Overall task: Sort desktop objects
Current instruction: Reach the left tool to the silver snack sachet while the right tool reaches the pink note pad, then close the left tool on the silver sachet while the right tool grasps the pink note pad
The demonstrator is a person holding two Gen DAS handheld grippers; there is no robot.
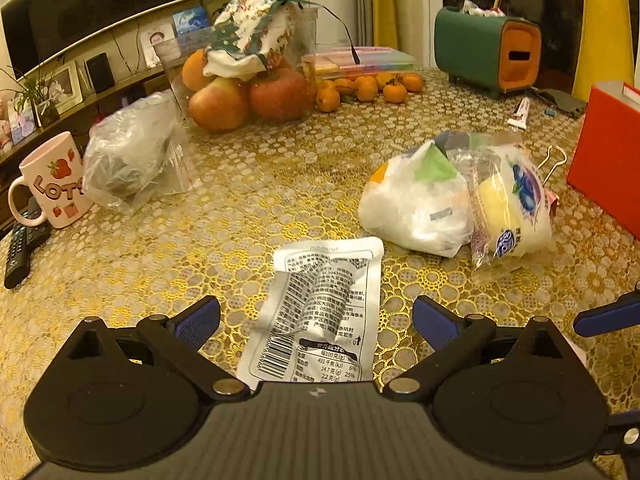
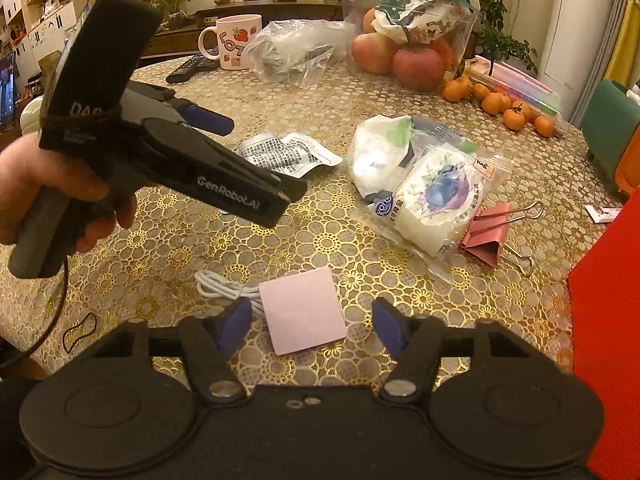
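- The left gripper hung low over the gold lace tablecloth with its jaws spread wide, nothing between the blue pads but air and paper; the crumpled white packet lay flat right in that gap, touching neither finger.
- In the left wrist view, the packet's long axis ran straight away from the gripper, barcode end tucked under the gripper body, sealed far edge pointing toward the bagged goods; its middle was buckled up.
- The right gripper was open wide too, holding nothing; the pink sticky note sat flat between its fingers, slightly skewed, one corner aimed back at the gripper; a white cable lay coiled just beside the note's left edge.
- From the right wrist view, the left gripper was gripped in a bare hand, nose angled down toward the packet.
- Beyond the packet sat a white plastic bag touching a tissue pack in clear wrap; a pink binder clip lay just beside the tissues.
- A strawberry mug stood upright at the left table edge, a remote beside it.
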